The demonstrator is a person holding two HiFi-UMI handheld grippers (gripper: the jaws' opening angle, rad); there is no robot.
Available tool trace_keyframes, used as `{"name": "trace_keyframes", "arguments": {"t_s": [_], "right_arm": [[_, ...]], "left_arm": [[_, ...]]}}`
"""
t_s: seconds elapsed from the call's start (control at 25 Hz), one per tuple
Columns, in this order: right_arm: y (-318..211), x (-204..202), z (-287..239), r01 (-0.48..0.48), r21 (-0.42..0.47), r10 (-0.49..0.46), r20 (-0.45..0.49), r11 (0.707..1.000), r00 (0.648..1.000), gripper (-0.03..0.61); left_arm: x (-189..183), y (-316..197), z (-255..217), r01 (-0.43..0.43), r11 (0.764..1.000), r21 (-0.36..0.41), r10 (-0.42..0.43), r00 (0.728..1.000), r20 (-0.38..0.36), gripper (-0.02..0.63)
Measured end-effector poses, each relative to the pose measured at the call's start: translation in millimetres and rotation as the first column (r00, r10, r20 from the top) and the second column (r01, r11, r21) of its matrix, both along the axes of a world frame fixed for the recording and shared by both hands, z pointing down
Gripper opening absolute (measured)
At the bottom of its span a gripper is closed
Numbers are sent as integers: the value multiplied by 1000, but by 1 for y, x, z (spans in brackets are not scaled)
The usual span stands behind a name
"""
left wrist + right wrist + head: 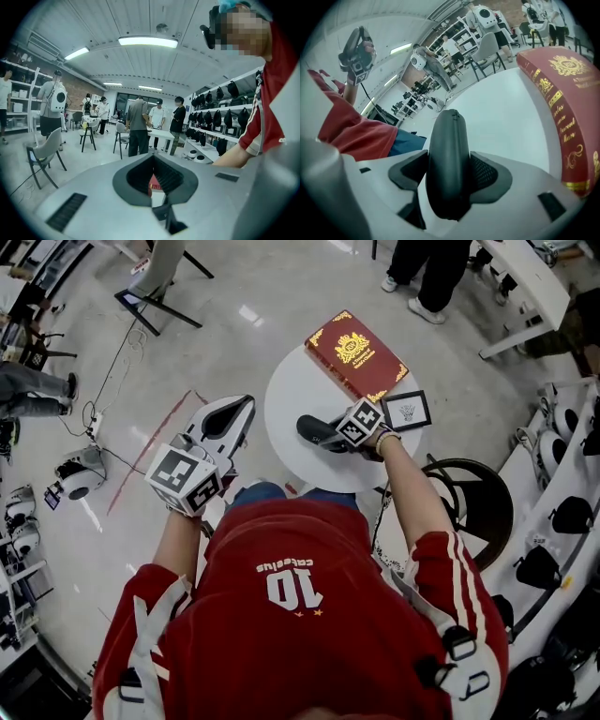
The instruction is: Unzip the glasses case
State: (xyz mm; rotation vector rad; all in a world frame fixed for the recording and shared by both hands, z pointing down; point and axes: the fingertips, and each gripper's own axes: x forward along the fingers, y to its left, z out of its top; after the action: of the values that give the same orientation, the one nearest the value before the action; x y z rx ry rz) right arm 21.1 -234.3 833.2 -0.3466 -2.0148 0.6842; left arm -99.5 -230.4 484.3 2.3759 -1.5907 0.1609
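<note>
A black glasses case point(313, 430) lies on the round white table point(291, 395), near its front edge. My right gripper point(328, 435) is shut on it. In the right gripper view the case point(446, 136) stands on edge between the two dark pads point(487, 173), its zip seam running along the top and closed as far as I can see. My left gripper point(239, 413) is held up off the table's left side, away from the case, jaws together with nothing in them. From its own camera the left gripper point(152, 161) points out into the room.
A thick red book point(354, 354) lies at the back of the table, and a small framed picture point(406, 411) sits just right of the case. A black chair point(478, 507) stands to the right. Racks of dark headsets point(562, 521) line the right side. People stand beyond the table.
</note>
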Motion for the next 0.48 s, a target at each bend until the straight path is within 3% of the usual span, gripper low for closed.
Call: {"name": "trace_keyframes", "arguments": {"t_s": [0.28, 0.48], "right_arm": [[-10, 3, -15, -181, -30, 182, 54, 983, 982, 288], [-33, 2, -43, -374, -117, 388, 152, 920, 909, 287]], "left_arm": [[-1, 1, -5, -11, 1000, 4, 11, 1000, -3, 8], [-2, -2, -11, -22, 1000, 20, 22, 1000, 7, 8]]}}
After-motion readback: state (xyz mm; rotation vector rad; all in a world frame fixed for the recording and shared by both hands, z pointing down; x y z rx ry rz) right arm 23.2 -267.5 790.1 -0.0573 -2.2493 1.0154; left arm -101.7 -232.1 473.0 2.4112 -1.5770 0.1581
